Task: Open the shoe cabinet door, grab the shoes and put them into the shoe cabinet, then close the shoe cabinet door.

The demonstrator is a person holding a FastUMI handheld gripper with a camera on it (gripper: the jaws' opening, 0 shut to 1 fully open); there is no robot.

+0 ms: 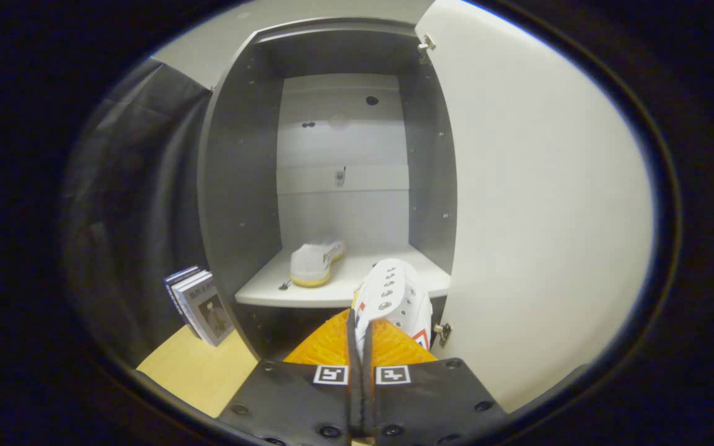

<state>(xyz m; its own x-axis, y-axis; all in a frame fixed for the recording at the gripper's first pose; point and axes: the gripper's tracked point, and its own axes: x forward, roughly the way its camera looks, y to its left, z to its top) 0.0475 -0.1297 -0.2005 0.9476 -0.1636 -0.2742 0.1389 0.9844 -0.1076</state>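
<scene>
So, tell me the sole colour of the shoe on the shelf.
Yellow sole, gripper view.

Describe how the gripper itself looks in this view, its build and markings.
The gripper has two broad flat black plates side by side, studded with round screw heads along their edges. Each plate carries a small square black-and-white marker near the inner front corner. The ribbed, wedge-shaped fingers extend forward from them.

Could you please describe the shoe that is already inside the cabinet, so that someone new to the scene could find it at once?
Look into the open shoe cabinet, whose door swings out to one side, and find its pale shelf. The shoe on the shelf lies there, well beyond the gripper. Unlike the shoe in the gripper, pinched between the fingers, it lies free, a white sneaker with a yellowish sole.
</scene>
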